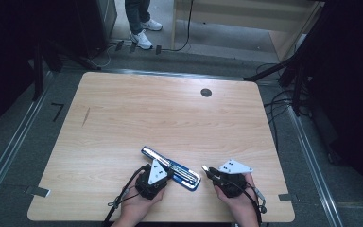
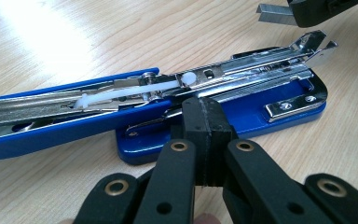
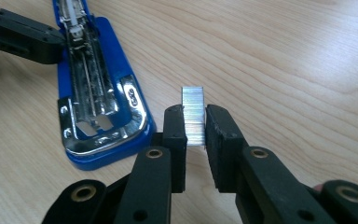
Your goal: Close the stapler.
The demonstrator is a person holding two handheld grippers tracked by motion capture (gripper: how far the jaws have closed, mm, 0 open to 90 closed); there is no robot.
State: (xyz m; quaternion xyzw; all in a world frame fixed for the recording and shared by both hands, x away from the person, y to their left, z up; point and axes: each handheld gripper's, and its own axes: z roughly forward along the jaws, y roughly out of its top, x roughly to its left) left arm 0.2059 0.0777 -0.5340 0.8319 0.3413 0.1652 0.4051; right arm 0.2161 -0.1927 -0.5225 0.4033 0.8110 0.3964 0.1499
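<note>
From the high view, the open blue stapler (image 1: 172, 168) lies near the table's (image 1: 170, 113) near edge, a little right of its middle, with its long axis running slantwise from upper left to lower right. My left gripper (image 1: 157, 176) sits over the stapler's middle. My right gripper (image 1: 207, 169) is just off the stapler's lower-right end, apart from it and pointing toward it. That makes my right hand (image 1: 240, 205) the one placed for the open end, and I judge the coming move to be feeding a strip of staples into the stapler from that side.

In the left gripper view, my left gripper (image 2: 204, 122) has its jaws pressed together with no gap, their tips against the blue arm at the stapler's (image 2: 242, 109) near side. I cannot tell whether they pinch any of it or merely press to steady it. The silver channel (image 2: 242, 74) runs left to right, its open end toward the far right, where the strip of staples (image 2: 275, 14) hangs in the other gripper.

In the right gripper view, my right gripper (image 3: 196, 128) is clamped on the strip of staples (image 3: 193, 114), which stands up between the jaws and points away from me. The stapler (image 3: 100, 116) lies to the left of the strip, its channel (image 3: 91, 88) running away from me, roughly parallel to the strip. So I judge the strip must shift left and come down in line with that channel.
</note>
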